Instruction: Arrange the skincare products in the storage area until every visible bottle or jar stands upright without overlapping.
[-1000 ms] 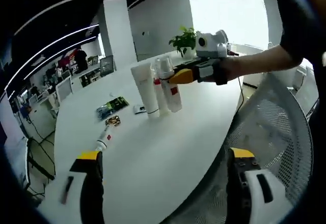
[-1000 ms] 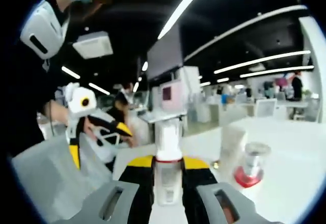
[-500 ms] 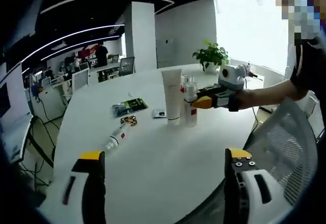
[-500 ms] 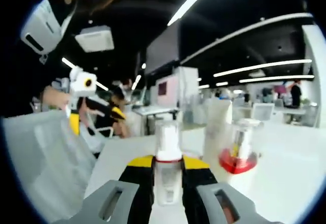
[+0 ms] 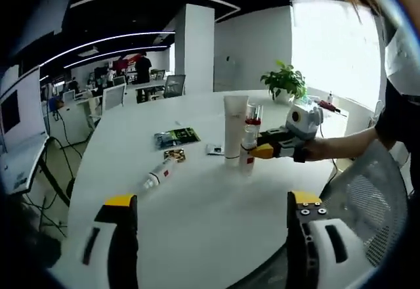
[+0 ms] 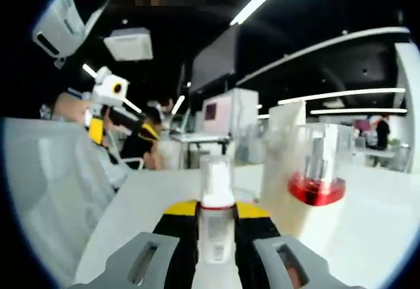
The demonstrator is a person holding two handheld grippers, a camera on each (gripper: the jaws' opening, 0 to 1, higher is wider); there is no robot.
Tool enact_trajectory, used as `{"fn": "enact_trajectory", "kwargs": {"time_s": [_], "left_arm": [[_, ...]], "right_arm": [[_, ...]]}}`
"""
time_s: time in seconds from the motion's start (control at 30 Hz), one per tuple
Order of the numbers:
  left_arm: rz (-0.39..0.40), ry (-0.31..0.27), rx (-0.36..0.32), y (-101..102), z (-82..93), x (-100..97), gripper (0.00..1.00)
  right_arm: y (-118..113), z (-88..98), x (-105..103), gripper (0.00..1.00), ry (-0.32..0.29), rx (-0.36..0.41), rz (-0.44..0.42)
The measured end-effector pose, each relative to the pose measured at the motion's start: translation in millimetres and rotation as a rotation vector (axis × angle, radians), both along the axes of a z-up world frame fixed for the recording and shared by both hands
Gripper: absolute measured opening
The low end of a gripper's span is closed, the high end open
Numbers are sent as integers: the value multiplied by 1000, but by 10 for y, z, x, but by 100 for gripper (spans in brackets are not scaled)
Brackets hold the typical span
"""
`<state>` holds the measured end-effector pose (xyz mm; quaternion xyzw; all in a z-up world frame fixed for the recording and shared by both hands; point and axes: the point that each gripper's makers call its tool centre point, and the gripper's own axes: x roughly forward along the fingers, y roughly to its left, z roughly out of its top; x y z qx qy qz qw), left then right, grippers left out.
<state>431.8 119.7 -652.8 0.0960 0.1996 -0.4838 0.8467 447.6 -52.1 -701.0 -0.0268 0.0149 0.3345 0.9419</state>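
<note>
Right gripper (image 6: pixel 215 226) pinches small white pump bottle (image 6: pixel 216 218) upright on round white table (image 5: pixel 197 203), beside tall white tube (image 5: pixel 234 128) and clear-capped red bottle (image 5: pixel 252 119). Left gripper (image 5: pixel 210 236) hovers, jaws spread wide. Another bottle (image 5: pixel 158 173) lies toppled.

Left gripper (image 5: pixel 209 240) — grey body, black jaws, yellow tips, screws; right gripper (image 6: pixel 216 226) alike; person's dark sleeve (image 5: pixel 401 115).

White round table (image 5: pixel 197 203), bright window (image 5: pixel 335 46), potted plant (image 5: pixel 283 82), mesh chair (image 5: pixel 374 190), ceiling light strips (image 5: pixel 118 39)
</note>
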Motion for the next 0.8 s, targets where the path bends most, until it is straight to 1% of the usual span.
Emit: {"fn": "enact_trajectory", "kwargs": {"time_s": [0.1,0.23,0.33,0.47,0.6,0.67,0.7,0.8], "left_arm": [[-2,3,1,-5,-6,-3,89],[1,5,6,-4,-17,5,90],[2,6,4,-5,-17,11,89],[11,5,2,3,-17,23,90],[13,8,6,7,-28,27,90],[15,-3,1,6,-12,33,91],[16,-6,-1,7,-8,34,91],[21,-6,4,17,-15,39,91]], "right_arm": [[-24,-56,24,13,3,-11,-3],[-16,-73,31,13,13,7,-6],[16,-100,24,13,16,-10,-3],[18,-135,30,13,18,-3,-2],[30,-125,29,13,12,5,3],[22,-137,34,13,21,19,-3],[13,-136,39,13,18,18,-10],[33,-147,26,13,17,-20,0]]}}
